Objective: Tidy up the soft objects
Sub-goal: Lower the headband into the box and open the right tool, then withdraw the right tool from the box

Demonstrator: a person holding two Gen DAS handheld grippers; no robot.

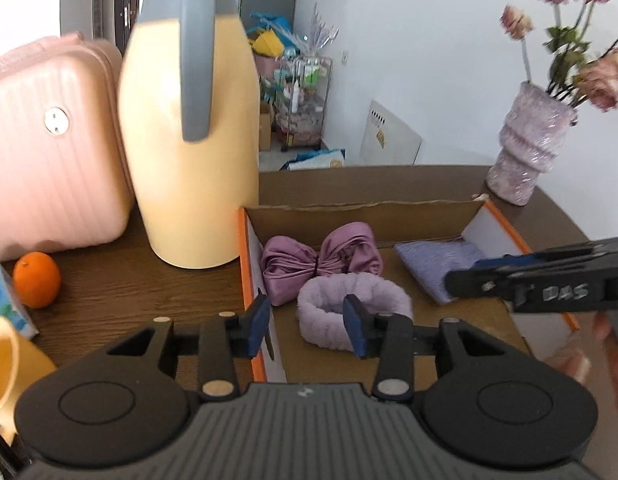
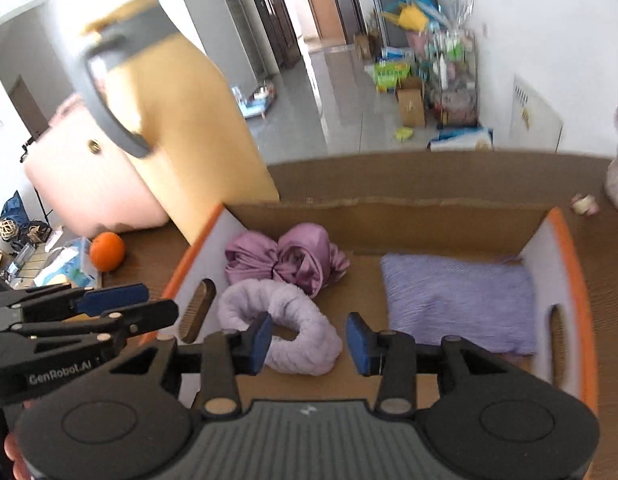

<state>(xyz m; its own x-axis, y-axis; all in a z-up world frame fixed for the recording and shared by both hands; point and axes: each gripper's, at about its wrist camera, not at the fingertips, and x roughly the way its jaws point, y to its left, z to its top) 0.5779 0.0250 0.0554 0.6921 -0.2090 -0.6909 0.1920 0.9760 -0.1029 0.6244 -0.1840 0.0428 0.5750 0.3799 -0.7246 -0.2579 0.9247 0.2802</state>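
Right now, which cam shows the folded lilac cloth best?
Right wrist. There the lilac cloth lies almost fully exposed in the box, on its right side. In the left wrist view the right gripper covers its near corner and it sits smaller, off to the side.

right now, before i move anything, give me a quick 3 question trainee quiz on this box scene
1. True or false: the fluffy lilac headband lies inside the cardboard box.
2. Which item lies at the box's right end? A) purple satin bow B) folded lavender cloth C) orange
3. Fill in: both the left hand-held gripper and the right hand-held gripper are ____ and hold nothing.

Key: 1 true; 2 B; 3 open
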